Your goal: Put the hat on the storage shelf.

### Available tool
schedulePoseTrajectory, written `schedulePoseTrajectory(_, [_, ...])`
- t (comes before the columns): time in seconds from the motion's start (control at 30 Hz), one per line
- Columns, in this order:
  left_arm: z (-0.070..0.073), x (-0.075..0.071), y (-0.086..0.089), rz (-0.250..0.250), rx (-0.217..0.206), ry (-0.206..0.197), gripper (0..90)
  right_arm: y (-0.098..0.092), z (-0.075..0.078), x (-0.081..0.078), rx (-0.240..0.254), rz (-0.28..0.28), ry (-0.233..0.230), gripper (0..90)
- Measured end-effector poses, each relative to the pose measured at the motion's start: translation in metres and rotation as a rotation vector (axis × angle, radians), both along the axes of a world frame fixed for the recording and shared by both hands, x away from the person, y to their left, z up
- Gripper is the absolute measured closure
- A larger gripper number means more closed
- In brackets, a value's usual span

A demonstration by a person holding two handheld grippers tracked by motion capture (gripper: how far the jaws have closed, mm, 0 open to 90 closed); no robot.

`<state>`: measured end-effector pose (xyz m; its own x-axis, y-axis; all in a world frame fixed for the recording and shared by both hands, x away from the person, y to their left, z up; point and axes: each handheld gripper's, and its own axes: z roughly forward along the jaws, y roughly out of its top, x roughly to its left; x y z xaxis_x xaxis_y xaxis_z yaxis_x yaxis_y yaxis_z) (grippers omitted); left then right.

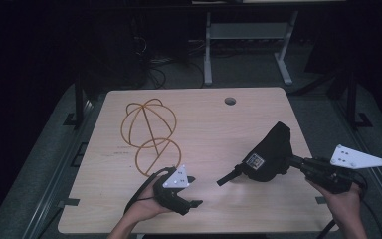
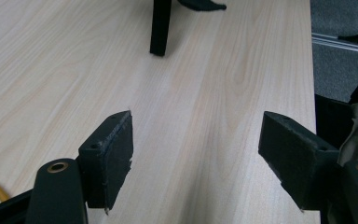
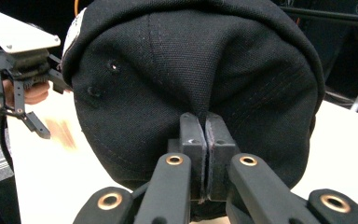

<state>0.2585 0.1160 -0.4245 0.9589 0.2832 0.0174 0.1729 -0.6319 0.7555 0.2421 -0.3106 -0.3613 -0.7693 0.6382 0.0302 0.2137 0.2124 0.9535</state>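
1. one large pale wooden worktop [image 1: 204, 124] carries the work; most of its surface lies bare, with a round cable hole [image 1: 230, 101] near the far edge.
2. next in size, the wire frame [image 1: 150, 134] of orange hoops sits on the worktop's far left part, upright as far as i can tell, untouched and well apart from the cap. judging by its rounded shape it may be meant as the stand for the cap, though that is only a guess.
3. the black cap [image 1: 268, 154] is at the right of the worktop. the high view cannot settle whether it hangs just above the wood or touches it. its brim [image 1: 229, 177] points toward the left tongs. in the right gripper view the crown [image 3: 191, 70] shows with its seams and eyelets.
4. the right tongs [image 3: 206, 140] are pressed together on a fold of the cap's fabric, so the pick-up looks done. in the high view they reach the cap from the right [image 1: 296, 160].
5. the left tongs [image 1: 191, 191] rest near the worktop's front edge, held in a hand [image 1: 146, 206]. their jaws stand wide apart with nothing between them, bare wood showing in the gap [image 2: 196, 154].
6. what is left, as i judge it: carrying the cap across to the frame and settling it, perhaps with the left tongs helping at the brim.
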Motion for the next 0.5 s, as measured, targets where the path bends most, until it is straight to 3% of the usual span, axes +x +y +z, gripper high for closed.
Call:
schedulePoseTrajectory(0.2, [-0.003, 0.001, 0.0, 0.005, 0.009, 0.005, 26.3, 0.003, 0.009, 0.006, -0.016, 0.003, -0.021, 88.4])
schedulePoseTrajectory(0.3, [-0.001, 0.002, 0.002, 0.004, -0.021, 0.012, 26.3, 0.007, 0.018, 0.01, -0.011, 0.017, -0.033, 88.4])
schedulePoseTrajectory(0.5, [0.0, 0.001, 0.007, 0.023, -0.021, 0.009, 26.3, 0.015, 0.033, 0.016, -0.014, 0.041, -0.039, 88.4])
